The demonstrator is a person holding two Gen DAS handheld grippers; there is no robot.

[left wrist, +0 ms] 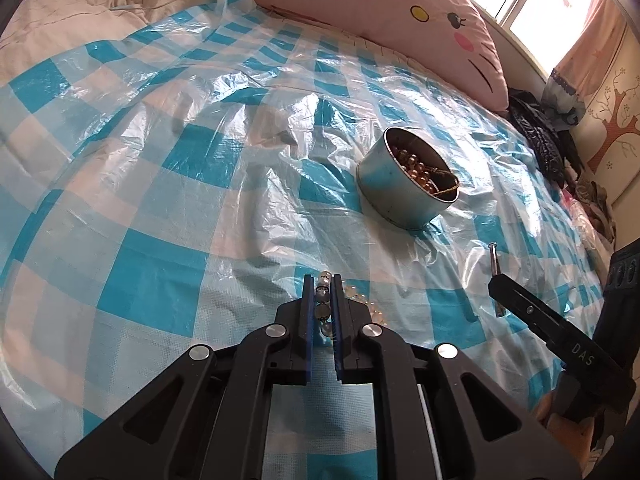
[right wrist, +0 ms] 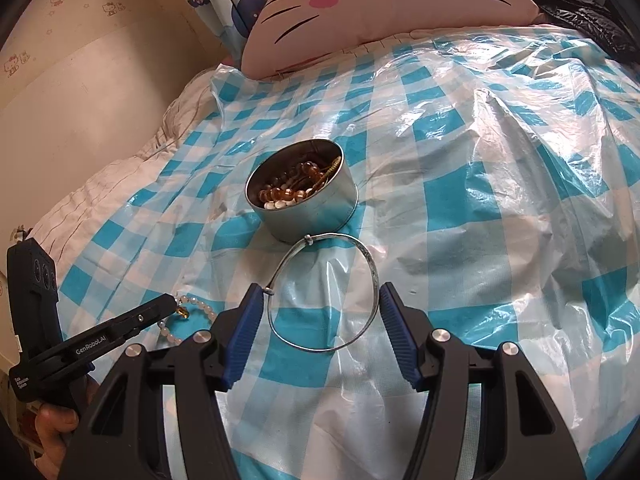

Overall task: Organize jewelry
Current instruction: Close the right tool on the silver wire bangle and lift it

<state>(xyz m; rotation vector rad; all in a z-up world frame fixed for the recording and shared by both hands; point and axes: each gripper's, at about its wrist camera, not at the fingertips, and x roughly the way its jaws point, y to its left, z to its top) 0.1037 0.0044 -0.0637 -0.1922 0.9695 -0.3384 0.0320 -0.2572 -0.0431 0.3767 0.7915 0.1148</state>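
The left gripper point(left wrist: 323, 300), low in the middle of the left wrist view, has its blue fingers point(left wrist: 307, 320) pinched tight on a string of pale round beads point(left wrist: 323, 310). The rest of the string trails onto the blue and white checked plastic sheet point(left wrist: 160, 208) just to the right. It looks pinched like this so it can be lifted without slipping.

The round silver metal tin point(right wrist: 316, 208) sits near the middle of the right wrist view. It already holds brown and white beads point(right wrist: 286, 192), so it seems to be the home for all the jewelry.

The right gripper point(right wrist: 320, 320), low in that view, has its fingers spread wide. A thin silver wire bangle point(right wrist: 370, 264) stands between them, reaching up to just in front of the tin. Whether the fingers are touching its sides is hard to tell. Wide fingers are probably needed because the ring is so big.

A pink cat-face pillow point(right wrist: 384, 8) lies along the top of the frame.
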